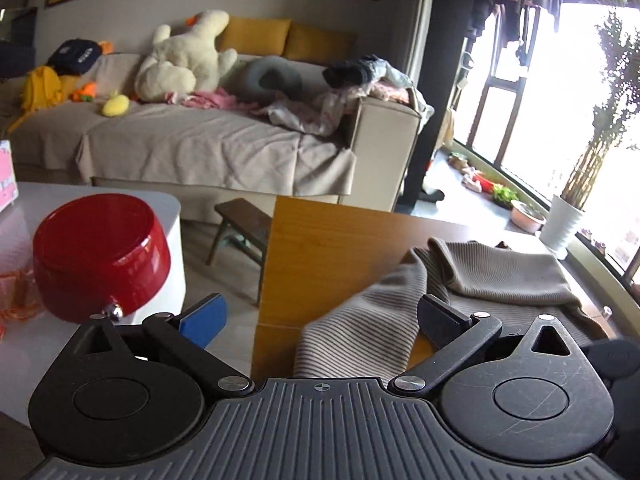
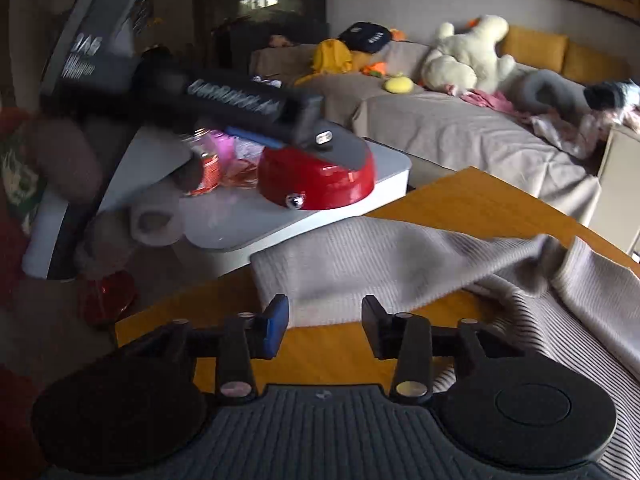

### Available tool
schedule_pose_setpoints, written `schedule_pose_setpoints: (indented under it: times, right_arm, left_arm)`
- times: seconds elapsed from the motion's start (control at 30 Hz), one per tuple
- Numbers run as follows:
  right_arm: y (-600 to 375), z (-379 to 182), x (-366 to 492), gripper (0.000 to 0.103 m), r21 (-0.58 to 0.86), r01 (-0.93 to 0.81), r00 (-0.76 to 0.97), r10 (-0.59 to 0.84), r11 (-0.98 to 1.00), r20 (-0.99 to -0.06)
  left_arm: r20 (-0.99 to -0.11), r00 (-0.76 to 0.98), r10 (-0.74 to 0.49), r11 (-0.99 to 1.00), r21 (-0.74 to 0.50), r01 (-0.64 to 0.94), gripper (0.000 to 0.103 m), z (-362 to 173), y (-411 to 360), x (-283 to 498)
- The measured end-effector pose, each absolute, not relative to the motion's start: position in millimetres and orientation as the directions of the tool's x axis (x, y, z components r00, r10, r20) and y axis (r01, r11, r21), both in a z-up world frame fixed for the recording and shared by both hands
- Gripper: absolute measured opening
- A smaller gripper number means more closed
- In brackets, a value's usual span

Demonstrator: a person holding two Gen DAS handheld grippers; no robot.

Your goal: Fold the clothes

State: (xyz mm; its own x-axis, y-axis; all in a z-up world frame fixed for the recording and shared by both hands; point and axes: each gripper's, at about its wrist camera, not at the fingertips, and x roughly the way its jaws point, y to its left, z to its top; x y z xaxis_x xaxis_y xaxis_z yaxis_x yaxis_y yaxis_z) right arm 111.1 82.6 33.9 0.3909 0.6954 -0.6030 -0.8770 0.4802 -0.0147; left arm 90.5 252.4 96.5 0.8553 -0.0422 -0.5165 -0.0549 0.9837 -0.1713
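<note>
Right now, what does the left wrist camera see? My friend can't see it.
The open left gripper hovers over a striped beige sweater on a wooden table. A red bowl sits to its left, and a sofa with a big plush toy is behind.

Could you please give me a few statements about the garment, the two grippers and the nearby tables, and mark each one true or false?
1. The left gripper is open with nothing between its fingers. True.
2. The right gripper is clamped shut on the cloth. False: it is open, and the beige ribbed garment lies just ahead of its fingertips.
3. The garment lies on the wooden table. True.
4. The red lidded box sits on the wooden table beside the garment. False: it stands on the separate white table.
5. The garment is folded into a neat rectangle. False: it lies rumpled, with one part folded over loosely.
</note>
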Motion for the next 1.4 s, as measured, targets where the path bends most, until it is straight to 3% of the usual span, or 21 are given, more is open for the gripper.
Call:
schedule_pose_setpoints:
  times: [0.07,0.13,0.17,0.2,0.23,0.3,0.53,0.73,1.0,1.07,1.2,1.37,1.4]
  right_arm:
    - [104,23,101,0.057,-0.066,-0.896,0.383,0.690,0.439,-0.614]
    - [119,12,101,0.057,-0.123,-0.897,0.402,0.667,0.424,-0.628]
    - [122,9,104,0.050,-0.138,-0.893,0.414,0.658,0.429,-0.629]
    - [124,8,109,0.027,-0.148,-0.888,0.424,0.652,0.435,-0.629]
    - [126,7,113,0.018,-0.157,-0.883,0.435,0.645,0.442,-0.628]
    - [112,29,137,0.010,-0.125,-0.853,0.476,0.657,0.507,-0.584]
    - [-4,154,232,0.007,-0.063,-0.613,0.759,0.565,0.787,-0.323]
    - [-84,187,262,0.007,-0.154,-0.460,0.873,0.413,0.875,-0.261]
    - [-159,149,262,0.011,-0.309,-0.388,0.903,0.292,0.868,-0.315]
    - [-177,137,257,0.016,-0.296,-0.382,0.895,0.271,0.876,-0.354]
    - [-206,113,254,0.033,-0.189,-0.359,0.869,0.254,0.914,-0.425]
    - [-238,86,276,0.042,0.224,-0.293,0.788,0.368,0.929,-0.493]
    - [-237,82,279,0.042,0.252,-0.290,0.782,0.380,0.923,-0.494]
  left_arm:
    - [-0.512,0.858,-0.035,0.985,-0.161,-0.056,0.103,99,253,90]
    - [-0.510,0.860,-0.031,0.985,-0.162,-0.061,0.103,100,254,89]
    - [-0.509,0.860,-0.029,0.984,-0.164,-0.064,0.103,101,255,89]
    - [-0.507,0.861,-0.026,0.984,-0.167,-0.068,0.103,102,255,89]
    - [-0.503,0.864,-0.023,0.982,-0.174,-0.075,0.103,103,256,88]
    - [-0.491,0.871,-0.026,0.978,-0.193,-0.080,0.103,106,258,86]
    - [-0.489,0.867,-0.097,0.976,-0.218,-0.014,0.103,105,239,101]
    - [-0.517,0.827,-0.218,0.965,-0.242,0.103,0.103,90,193,127]
    - [-0.574,0.747,-0.336,0.942,-0.217,0.256,0.103,68,125,155]
    - [-0.585,0.732,-0.350,0.937,-0.214,0.277,0.103,64,113,160]
    - [-0.611,0.702,-0.365,0.930,-0.215,0.297,0.103,52,97,171]
    - [-0.634,0.674,-0.380,0.923,-0.215,0.318,0.103,43,84,178]
    - [-0.635,0.671,-0.383,0.922,-0.216,0.322,0.103,43,83,180]
